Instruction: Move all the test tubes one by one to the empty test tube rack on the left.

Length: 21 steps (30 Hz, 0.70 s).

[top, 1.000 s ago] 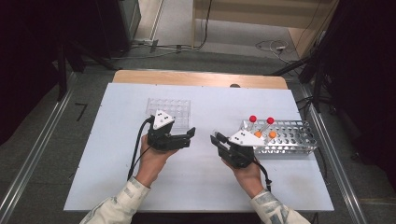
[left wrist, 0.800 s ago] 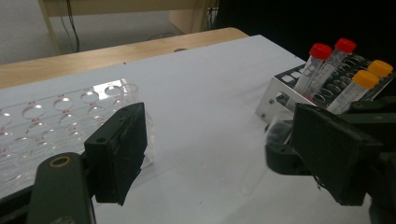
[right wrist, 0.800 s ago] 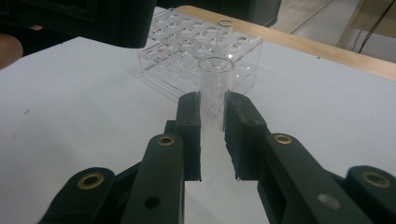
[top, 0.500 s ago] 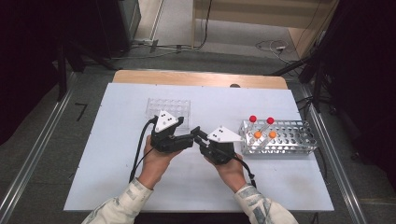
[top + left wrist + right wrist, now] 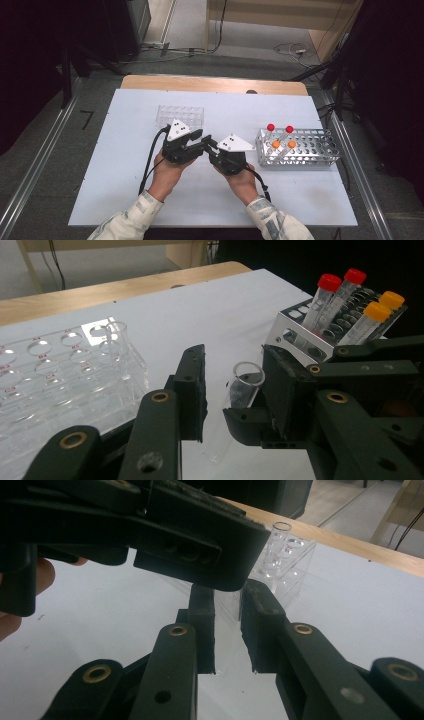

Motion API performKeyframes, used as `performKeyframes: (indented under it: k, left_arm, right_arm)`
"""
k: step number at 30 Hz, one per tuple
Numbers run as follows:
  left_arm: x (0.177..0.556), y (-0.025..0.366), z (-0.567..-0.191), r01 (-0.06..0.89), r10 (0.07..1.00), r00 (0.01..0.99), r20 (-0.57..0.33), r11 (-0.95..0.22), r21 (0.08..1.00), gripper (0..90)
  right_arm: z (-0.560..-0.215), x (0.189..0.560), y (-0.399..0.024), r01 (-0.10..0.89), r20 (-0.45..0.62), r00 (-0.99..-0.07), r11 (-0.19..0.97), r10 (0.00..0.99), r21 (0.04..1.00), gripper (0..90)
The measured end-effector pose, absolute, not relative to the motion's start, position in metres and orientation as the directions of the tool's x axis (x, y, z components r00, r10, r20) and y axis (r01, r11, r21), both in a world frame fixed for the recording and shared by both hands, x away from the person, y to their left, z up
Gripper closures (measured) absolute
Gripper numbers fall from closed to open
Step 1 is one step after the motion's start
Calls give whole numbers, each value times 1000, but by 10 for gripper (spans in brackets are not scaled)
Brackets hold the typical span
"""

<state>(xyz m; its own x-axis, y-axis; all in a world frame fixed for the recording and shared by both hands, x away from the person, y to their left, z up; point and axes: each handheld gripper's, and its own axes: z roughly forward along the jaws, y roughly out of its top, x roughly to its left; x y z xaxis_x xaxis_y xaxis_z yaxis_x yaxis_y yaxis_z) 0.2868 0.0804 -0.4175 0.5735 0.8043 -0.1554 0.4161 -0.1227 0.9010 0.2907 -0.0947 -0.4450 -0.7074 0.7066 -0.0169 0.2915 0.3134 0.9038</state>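
Clear open-topped test tube [image 5: 240,390] sits above the white counter [image 5: 125,165], clamped in the right gripper [image 5: 227,600]. The left gripper [image 5: 232,377], its jaws just closing around the tube, isn't pinching it yet. This looks like a handover: left must grip firmly before right releases.

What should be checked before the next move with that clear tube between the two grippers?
1. Right gripper holds the clear tube: ok, jaws clamped on it.
2. Tube sits between the left gripper jaws: ok; they have just been closing.
3. Left jaws press the tube on both sides: not ok, a gap shows at one pad.
4. Free holes in the clear rack: ok.
5. Tube free of cracks: cannot tell.
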Motion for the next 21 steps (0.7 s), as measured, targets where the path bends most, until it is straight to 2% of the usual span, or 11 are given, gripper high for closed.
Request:
performKeyframes:
  k: [6,14,18,21]
  left_arm:
    - [288,78,-419,427,788,591,-172,-125,896,732]
    - [289,79,-419,429,792,587,-167,-129,894,760]
    - [290,80,-420,431,795,584,-165,-131,893,761]
    - [291,82,-419,432,797,579,-171,-122,894,761]
  right_arm:
    - [-445,291,-95,291,-20,-706,316,708,903,736]
    - [-445,291,-96,292,-23,-708,322,706,901,724]
    - [-444,291,-98,294,-11,-720,319,694,901,530]
    - [-443,290,-102,305,-4,-723,325,690,895,461]
